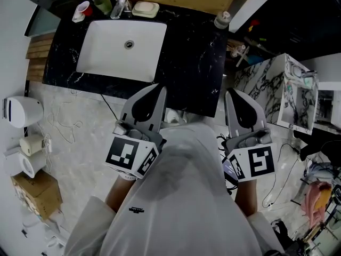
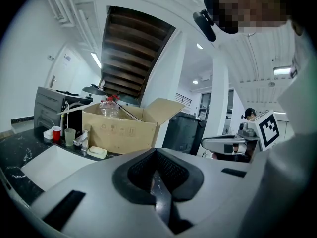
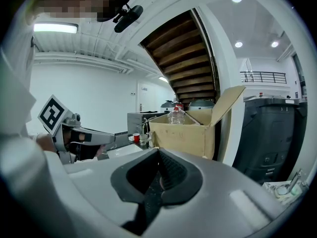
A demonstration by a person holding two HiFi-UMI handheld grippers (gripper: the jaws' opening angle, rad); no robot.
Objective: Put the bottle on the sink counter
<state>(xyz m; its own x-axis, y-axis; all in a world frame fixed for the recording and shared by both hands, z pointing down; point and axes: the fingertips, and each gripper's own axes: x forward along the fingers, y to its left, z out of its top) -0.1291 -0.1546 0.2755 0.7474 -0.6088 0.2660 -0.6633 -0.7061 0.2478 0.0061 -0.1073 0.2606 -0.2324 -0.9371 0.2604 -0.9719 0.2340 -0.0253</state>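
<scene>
Grey left tool [image 1: 159, 89], right tool [image 1: 230, 93] (black-white marker cubes [image 1: 130, 154]); white shirt [image 1: 181, 201].

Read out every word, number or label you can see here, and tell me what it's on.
No text here can be read.
Brown cardboard box: a row of small printed marks on its side, too blurred to read.
Two white marker cubes: black square patterns, not letters.
White shirt: small dark tag, too small to read.

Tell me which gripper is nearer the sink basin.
Left. The left gripper sits just short of the near right corner of the sink basin; the right gripper is farther right, by the right edge of the counter.
</scene>
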